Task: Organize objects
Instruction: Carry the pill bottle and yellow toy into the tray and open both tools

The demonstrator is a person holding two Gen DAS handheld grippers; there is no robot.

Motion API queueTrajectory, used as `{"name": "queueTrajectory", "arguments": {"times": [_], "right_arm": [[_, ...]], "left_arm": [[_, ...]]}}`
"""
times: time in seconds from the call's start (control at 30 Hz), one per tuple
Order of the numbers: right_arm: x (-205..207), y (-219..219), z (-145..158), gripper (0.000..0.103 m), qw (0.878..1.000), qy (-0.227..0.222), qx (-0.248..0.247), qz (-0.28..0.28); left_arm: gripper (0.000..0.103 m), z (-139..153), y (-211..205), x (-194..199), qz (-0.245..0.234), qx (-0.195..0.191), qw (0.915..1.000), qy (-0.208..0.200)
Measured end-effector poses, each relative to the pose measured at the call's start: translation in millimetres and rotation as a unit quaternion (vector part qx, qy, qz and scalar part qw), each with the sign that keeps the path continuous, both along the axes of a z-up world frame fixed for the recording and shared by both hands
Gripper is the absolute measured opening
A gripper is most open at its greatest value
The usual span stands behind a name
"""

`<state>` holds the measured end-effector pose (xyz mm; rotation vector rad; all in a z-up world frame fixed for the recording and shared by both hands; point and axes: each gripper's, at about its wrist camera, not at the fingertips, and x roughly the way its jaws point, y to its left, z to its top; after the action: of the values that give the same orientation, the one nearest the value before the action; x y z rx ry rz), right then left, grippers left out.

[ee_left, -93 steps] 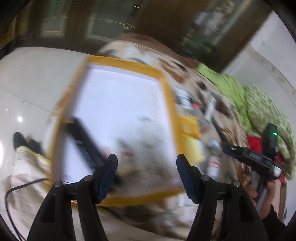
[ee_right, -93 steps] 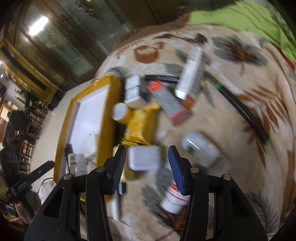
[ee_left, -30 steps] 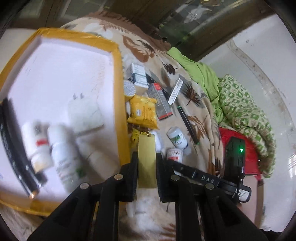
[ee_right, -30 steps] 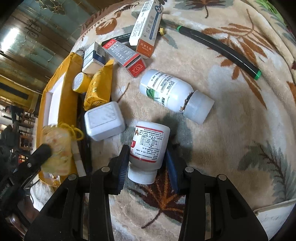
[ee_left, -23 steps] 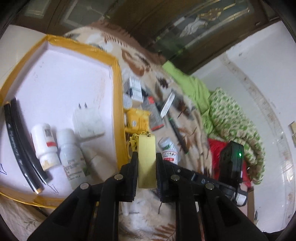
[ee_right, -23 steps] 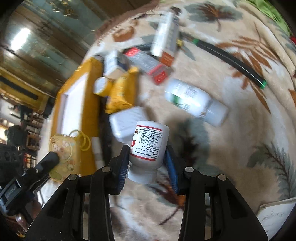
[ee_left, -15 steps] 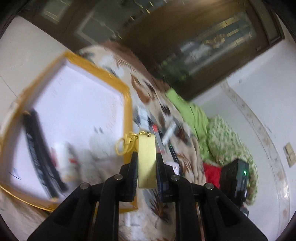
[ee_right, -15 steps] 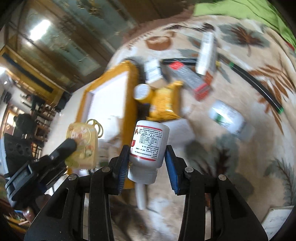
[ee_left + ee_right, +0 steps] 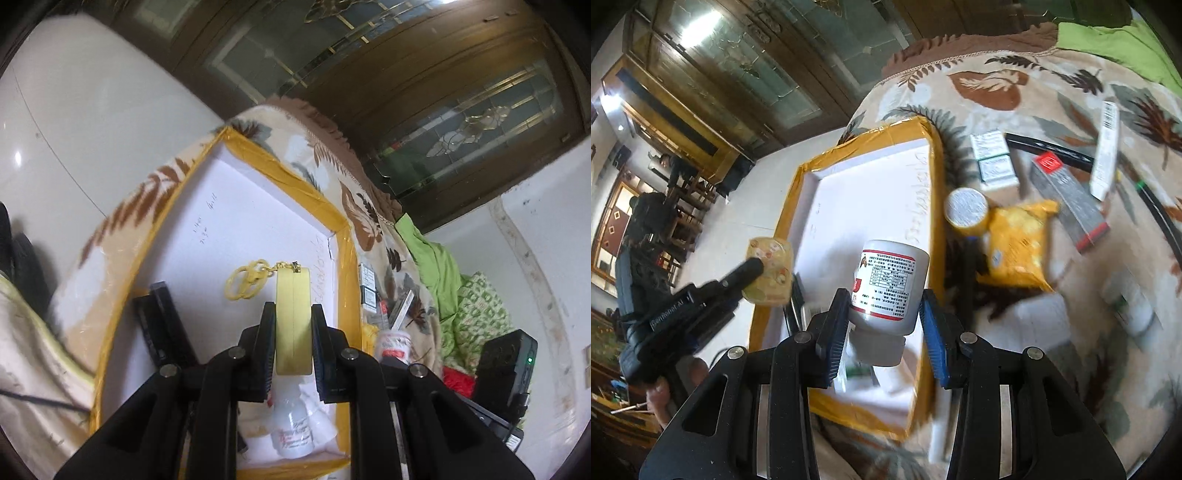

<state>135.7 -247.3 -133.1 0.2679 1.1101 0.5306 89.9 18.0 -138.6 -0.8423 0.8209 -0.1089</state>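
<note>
Yellow tape is framing the white tray (image 9: 925, 155) that you are carrying both things toward, so aim for its bare white floor and not its rim. Your left gripper (image 9: 293, 328) is clenched on a flat yellow keychain (image 9: 293, 317), held on edge above the tray, with its yellow rings (image 9: 245, 282) hanging free to the side; lower it before you let go, so the rings are not catching on the rim. Your right gripper (image 9: 882, 314) is grasping a white pill bottle (image 9: 888, 284) with a red-edged label, cap toward you, over the near part of the tray. I think it will roll if you drop it, so lay it on its side beside the bottle (image 9: 293, 428) and the black bar (image 9: 162, 321) that are already lying in there. Keep the two grippers apart while you are lowering, because they are coming close together. Under the tray a beige blanket with brown leaves (image 9: 990, 85) is lying soft and uneven, and boxes (image 9: 995, 162), a yellow packet (image 9: 1015, 247), a small round tin (image 9: 966, 208) and a black tube (image 9: 1160, 218) are waiting on it. Behind, dark wooden doors with glass (image 9: 424, 96) and a pale tiled floor (image 9: 92, 110) are showing.
</note>
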Motion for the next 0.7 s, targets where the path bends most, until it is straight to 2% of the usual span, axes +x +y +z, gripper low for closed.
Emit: {"name": "queueTrajectory", "arguments": {"times": [0.07, 0.17, 0.4, 0.6, 0.7], "right_arm": [[10, 10, 0, 0.038, 1.000, -0.002, -0.007, 0.003], [29, 28, -5, 0.038, 1.000, -0.004, -0.026, 0.012], [66, 52, -22, 0.038, 0.998, 0.000, -0.064, 0.017], [76, 64, -29, 0.038, 0.994, -0.014, -0.111, 0.020], [76, 70, -36, 0.038, 0.989, -0.016, -0.143, 0.028]], "left_arm": [[0.016, -2, 1, 10, -0.005, 0.011, 0.9999, 0.008], [0.016, -16, 5, 20, -0.008, -0.005, 0.9995, 0.029], [0.016, -27, 0, 18, -0.013, 0.005, 0.9985, 0.054], [0.016, -37, -4, 20, -0.021, 0.010, 0.9964, 0.081], [0.016, -38, -3, 19, -0.017, 0.007, 0.9965, 0.082]]}}
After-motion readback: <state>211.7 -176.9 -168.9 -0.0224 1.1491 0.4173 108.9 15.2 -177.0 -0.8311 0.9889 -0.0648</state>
